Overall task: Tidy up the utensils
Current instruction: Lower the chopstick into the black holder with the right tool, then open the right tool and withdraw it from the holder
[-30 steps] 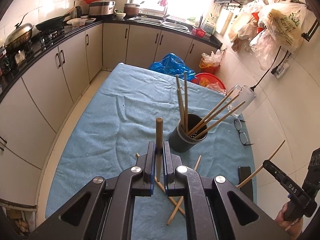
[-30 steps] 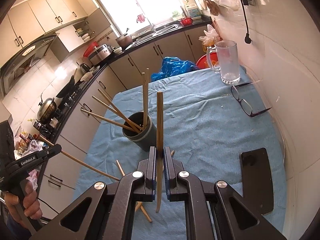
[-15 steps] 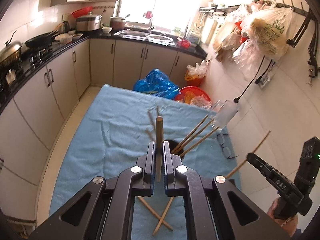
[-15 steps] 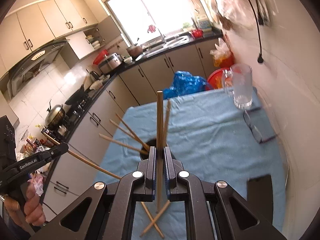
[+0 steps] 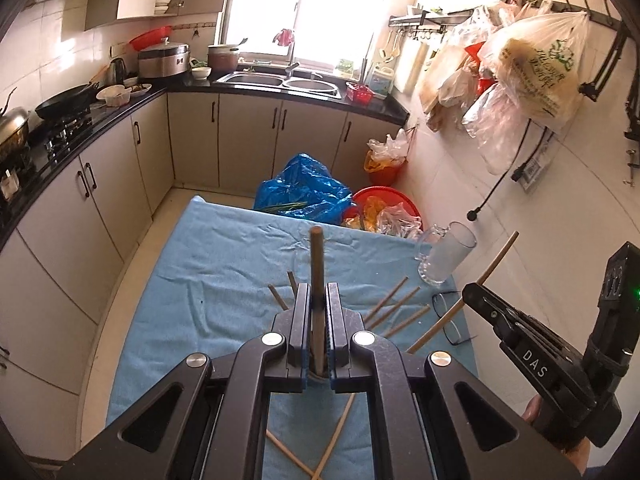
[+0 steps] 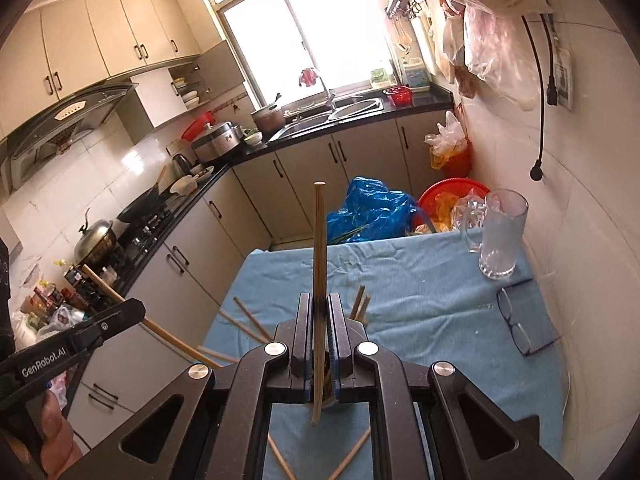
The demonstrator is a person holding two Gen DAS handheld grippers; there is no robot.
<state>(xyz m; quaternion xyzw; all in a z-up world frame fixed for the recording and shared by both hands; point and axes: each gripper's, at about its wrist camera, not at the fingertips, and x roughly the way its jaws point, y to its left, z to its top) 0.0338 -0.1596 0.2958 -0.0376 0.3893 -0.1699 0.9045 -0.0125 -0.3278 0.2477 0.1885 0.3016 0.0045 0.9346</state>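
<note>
Chopstick point(image 5: 316, 280), slim round wood, upright, clamped in left gripper point(image 5: 318, 320), second thin chopstick point(image 6: 319, 264) pinched by right gripper point(image 6: 320, 332), both above wrinkled blue cloth point(image 5: 224, 264), crossed sticks point(image 5: 332, 440) lying below, clear glass mug point(image 6: 500, 232) near wall.

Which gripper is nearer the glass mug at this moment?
Right. The right gripper, shut on a chopstick, is on the glass mug's side of the table, just short of it. The left gripper, shut on another chopstick, is over the middle, farther left.
</note>
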